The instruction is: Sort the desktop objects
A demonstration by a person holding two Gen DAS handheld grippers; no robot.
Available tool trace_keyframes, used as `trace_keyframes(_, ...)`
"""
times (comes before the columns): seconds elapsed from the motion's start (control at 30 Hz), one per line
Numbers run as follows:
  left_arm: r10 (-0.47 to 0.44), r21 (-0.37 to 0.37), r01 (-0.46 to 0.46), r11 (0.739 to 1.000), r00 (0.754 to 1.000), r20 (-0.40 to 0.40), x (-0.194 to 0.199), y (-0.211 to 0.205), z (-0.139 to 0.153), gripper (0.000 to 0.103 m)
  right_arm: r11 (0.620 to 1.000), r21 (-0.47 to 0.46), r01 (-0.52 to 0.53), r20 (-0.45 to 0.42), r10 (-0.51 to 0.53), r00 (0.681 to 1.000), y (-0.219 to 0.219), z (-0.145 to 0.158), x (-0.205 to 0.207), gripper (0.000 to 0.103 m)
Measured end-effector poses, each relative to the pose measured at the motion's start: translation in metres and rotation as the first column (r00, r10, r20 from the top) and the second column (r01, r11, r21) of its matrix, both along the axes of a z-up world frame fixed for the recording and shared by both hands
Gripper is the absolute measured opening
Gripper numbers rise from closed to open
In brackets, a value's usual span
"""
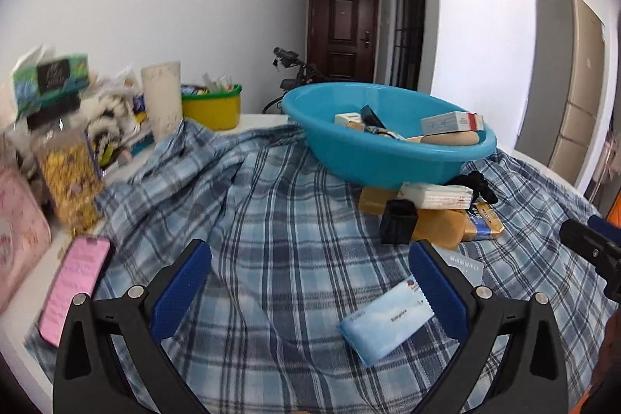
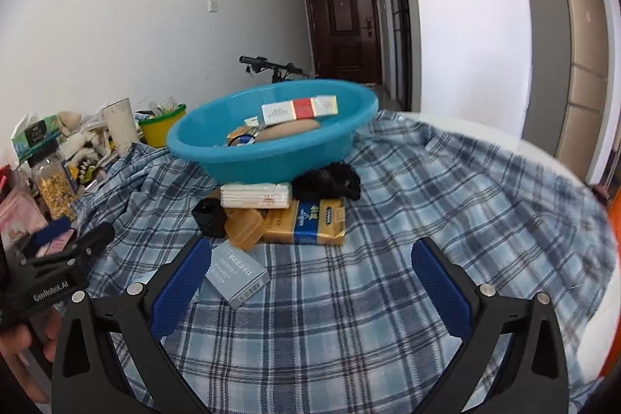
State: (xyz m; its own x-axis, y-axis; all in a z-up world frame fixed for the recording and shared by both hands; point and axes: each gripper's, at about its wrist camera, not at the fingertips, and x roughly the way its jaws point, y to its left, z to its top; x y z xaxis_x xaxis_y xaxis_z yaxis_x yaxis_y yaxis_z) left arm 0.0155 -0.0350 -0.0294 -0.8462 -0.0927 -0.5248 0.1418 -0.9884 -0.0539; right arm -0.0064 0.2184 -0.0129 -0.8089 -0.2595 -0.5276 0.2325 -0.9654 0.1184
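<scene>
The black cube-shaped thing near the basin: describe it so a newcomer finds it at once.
Start at the blue basin on the plaid cloth. Just in front sits a pile: white packet, amber plastic box, gold-and-blue pack. The black block stands at the pile's left edge, the only solid black, hard-edged piece there.

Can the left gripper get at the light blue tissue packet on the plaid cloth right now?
Probably yes. The left gripper is open and empty, and the light blue tissue packet lies flat on the plaid cloth beside its right finger, nothing on top.

One blue basin [image 2: 271,158], one yellow tub [image 1: 211,107], one phone [image 1: 75,288].
</scene>
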Motion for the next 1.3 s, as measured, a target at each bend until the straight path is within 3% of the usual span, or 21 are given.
trace_keyframes(0.07,-0.061,-0.025,0.062,0.998,0.998,0.027,-0.005,0.007,-0.003,0.103,1.000,0.026,0.015,0.013,-0.015,1.000,0.000,-0.005,-0.003,0.103)
trace_keyframes(0.13,-0.030,-0.055,0.031,0.998,0.999,0.018,-0.004,0.012,-0.002,0.103,0.998,0.043,0.043,0.017,-0.044,0.999,-0.001,-0.008,-0.004,0.103)
trace_keyframes(0.23,-0.069,-0.017,0.070,0.997,0.997,0.016,-0.004,0.012,-0.001,0.103,0.999,0.030,0.039,0.021,-0.040,0.999,-0.002,-0.010,-0.007,0.103)
trace_keyframes(0.5,-0.019,-0.056,0.020,0.998,1.000,0.017,0.001,0.010,0.001,0.103,0.999,-0.001,0.053,-0.014,-0.053,0.998,-0.006,-0.006,0.001,0.103)
trace_keyframes(0.67,-0.016,-0.048,0.017,0.999,1.000,0.017,0.004,0.007,0.001,0.103,0.999,0.027,0.037,-0.024,-0.036,0.999,-0.016,-0.004,0.005,0.103)
trace_keyframes(0.8,-0.023,-0.050,0.024,0.998,1.000,0.016,0.005,0.009,0.001,0.103,1.000,-0.010,0.019,-0.043,-0.019,0.999,-0.015,-0.002,0.008,0.103)
trace_keyframes(1.3,-0.031,-0.057,0.032,0.998,0.999,0.012,0.005,0.016,0.004,0.103,1.000,0.007,-0.002,-0.015,0.002,1.000,-0.021,-0.007,0.006,0.103)
